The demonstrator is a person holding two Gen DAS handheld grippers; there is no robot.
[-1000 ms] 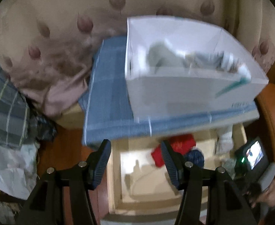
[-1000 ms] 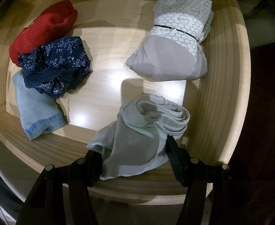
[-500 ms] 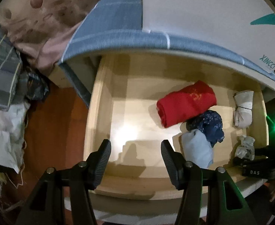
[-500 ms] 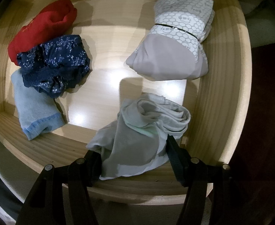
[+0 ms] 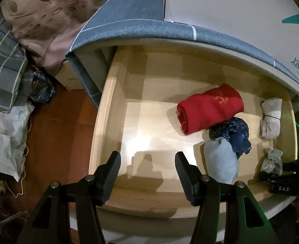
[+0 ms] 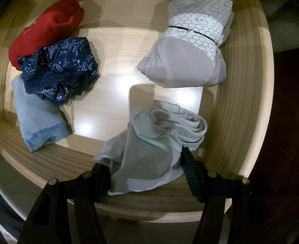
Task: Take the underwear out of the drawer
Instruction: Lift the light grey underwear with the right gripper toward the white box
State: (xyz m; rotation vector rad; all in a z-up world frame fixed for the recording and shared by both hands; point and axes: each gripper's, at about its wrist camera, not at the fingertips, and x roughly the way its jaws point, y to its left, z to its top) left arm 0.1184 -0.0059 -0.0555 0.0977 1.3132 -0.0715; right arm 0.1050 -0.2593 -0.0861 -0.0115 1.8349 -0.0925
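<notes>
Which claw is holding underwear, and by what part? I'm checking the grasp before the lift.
The right claw grips the pale grey underwear by its bunched near end. The left claw is open and holds nothing.

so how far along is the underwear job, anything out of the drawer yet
Done: the wooden drawer stands open. In hand: the right gripper is clamped on the pale grey crumpled underwear, which hangs over the drawer's front edge. Left: the red roll, navy floral pair, light blue piece and honeycomb-banded grey bundle all lie inside. The left gripper hovers open over bare drawer floor.
</notes>
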